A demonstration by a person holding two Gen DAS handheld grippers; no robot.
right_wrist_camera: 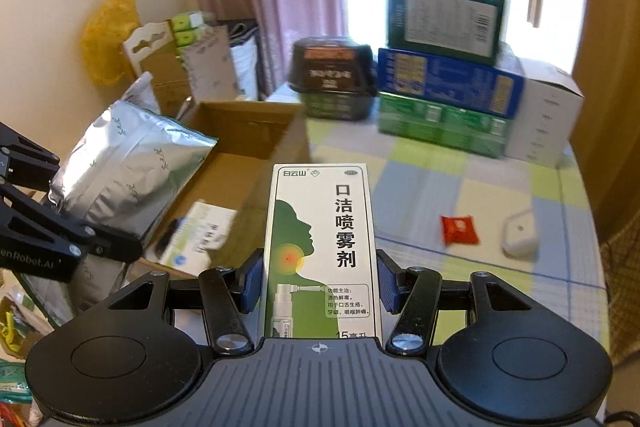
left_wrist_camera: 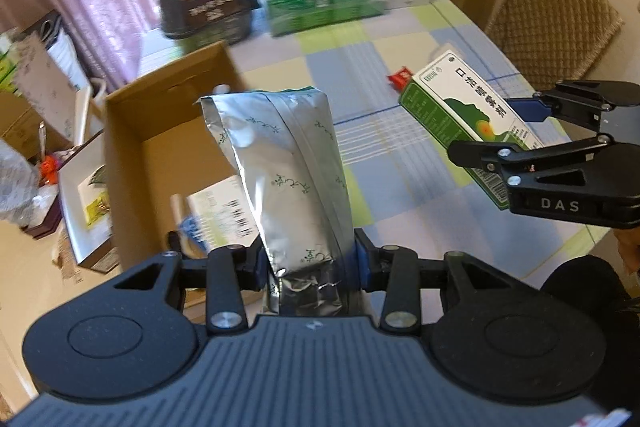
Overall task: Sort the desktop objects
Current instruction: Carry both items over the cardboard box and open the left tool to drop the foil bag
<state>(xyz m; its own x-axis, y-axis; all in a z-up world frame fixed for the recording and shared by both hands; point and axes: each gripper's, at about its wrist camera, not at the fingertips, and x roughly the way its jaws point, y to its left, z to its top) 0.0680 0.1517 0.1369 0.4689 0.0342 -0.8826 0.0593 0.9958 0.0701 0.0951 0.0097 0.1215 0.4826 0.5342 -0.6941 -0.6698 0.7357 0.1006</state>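
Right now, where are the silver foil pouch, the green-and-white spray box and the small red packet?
silver foil pouch (left_wrist_camera: 288,163): left wrist view, middle of its front face.
green-and-white spray box (right_wrist_camera: 320,247): right wrist view, centre of the printed front.
small red packet (right_wrist_camera: 459,230): right wrist view, middle of the wrapper.

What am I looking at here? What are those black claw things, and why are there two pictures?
Each black claw is a hand-held gripper with a camera looking along its two fingers; a person holds one in each hand, so there are two views. The left gripper grips a silver foil pouch above an open cardboard box. The right gripper grips a green-and-white spray box. On the checked tablecloth lie a small red packet, a white object and stacked cartons at the far end.
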